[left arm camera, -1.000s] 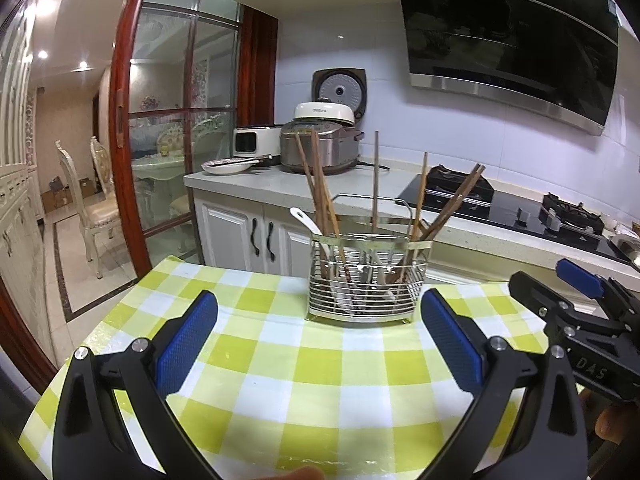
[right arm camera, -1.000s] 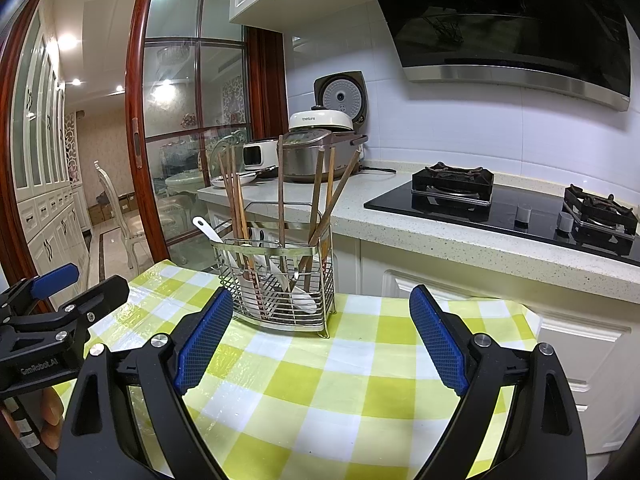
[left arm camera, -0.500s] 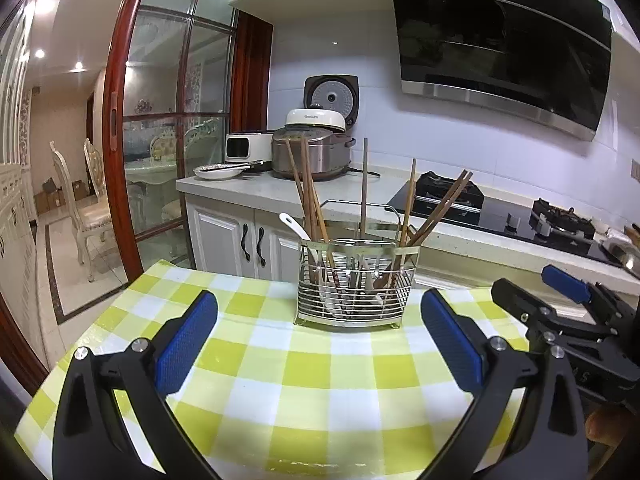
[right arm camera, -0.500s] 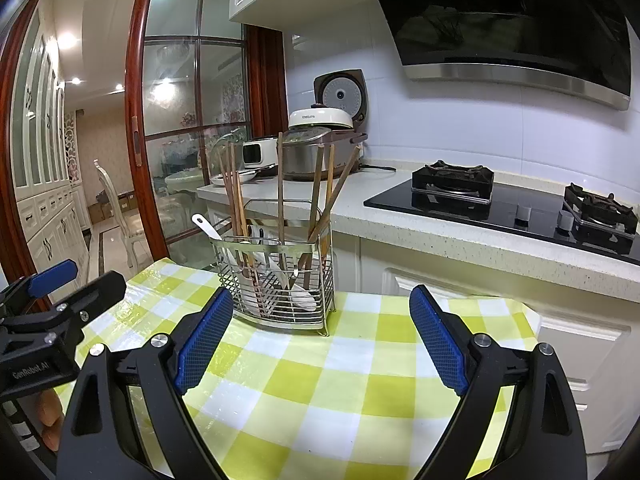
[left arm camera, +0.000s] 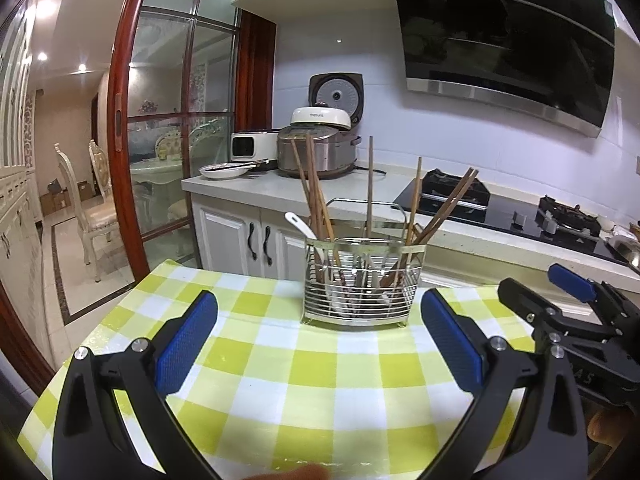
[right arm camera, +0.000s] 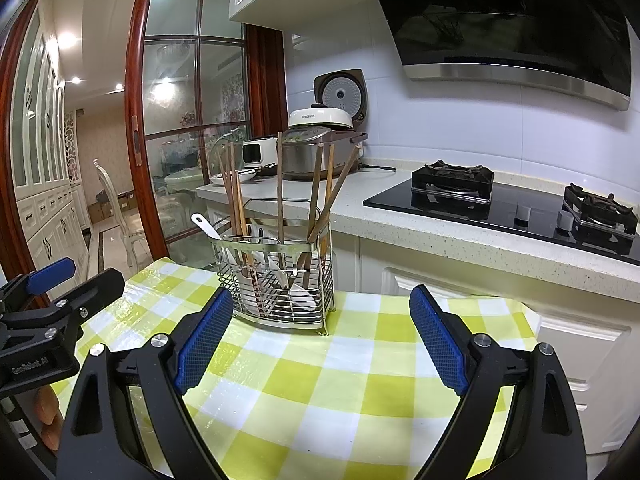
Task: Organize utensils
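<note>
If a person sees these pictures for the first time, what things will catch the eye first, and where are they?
First comes the wire utensil basket standing near the far edge of the green-checked table, with wooden chopsticks and a white spoon sticking up out of it. Next, the left gripper and right gripper, blue-padded jaws wide open and empty, both face it.

A home kitchen: gas hob [right arm camera: 516, 196], range hood [right arm camera: 508, 28], rice cooker [left arm camera: 320, 148].

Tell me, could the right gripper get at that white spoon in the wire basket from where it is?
Probably yes. The right gripper is open, with bare tablecloth ahead. The white spoon leans out at the wire basket's left end, handle free, though chopsticks stand close beside it.
</note>
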Available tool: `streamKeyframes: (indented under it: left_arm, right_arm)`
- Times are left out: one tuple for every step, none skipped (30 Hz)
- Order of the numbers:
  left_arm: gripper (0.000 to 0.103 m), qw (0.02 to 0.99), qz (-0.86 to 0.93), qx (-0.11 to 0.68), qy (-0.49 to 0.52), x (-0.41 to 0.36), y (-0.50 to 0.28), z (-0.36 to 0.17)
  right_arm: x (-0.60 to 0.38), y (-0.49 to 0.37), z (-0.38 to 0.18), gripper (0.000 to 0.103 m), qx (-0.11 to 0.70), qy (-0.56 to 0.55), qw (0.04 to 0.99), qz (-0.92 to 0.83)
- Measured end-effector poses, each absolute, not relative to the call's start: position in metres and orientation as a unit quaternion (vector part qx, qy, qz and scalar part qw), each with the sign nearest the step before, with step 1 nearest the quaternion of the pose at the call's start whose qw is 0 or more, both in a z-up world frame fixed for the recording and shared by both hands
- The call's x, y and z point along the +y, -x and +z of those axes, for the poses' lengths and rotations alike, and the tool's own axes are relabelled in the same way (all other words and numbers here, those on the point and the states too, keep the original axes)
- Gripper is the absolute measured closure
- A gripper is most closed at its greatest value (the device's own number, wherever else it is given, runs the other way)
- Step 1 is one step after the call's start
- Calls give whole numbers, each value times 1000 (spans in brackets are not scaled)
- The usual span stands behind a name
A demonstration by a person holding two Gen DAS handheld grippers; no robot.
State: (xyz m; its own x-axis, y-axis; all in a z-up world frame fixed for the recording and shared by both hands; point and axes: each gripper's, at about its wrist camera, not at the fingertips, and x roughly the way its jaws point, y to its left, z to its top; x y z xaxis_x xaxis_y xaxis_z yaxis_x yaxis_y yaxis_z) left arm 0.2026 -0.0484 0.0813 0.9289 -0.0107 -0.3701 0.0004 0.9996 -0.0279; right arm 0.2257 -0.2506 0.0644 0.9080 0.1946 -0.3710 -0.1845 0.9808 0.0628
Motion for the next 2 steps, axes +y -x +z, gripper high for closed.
streamKeyframes:
  left_arm:
    - [4,982,0,187,13,-48,-202,81]
    - [4,983,1,186,13,-49,-202,81]
  right_arm:
    - [-251,-226,64,18,191,-13,977,97]
    - [-250,-226,65,18,191,-12,977,97]
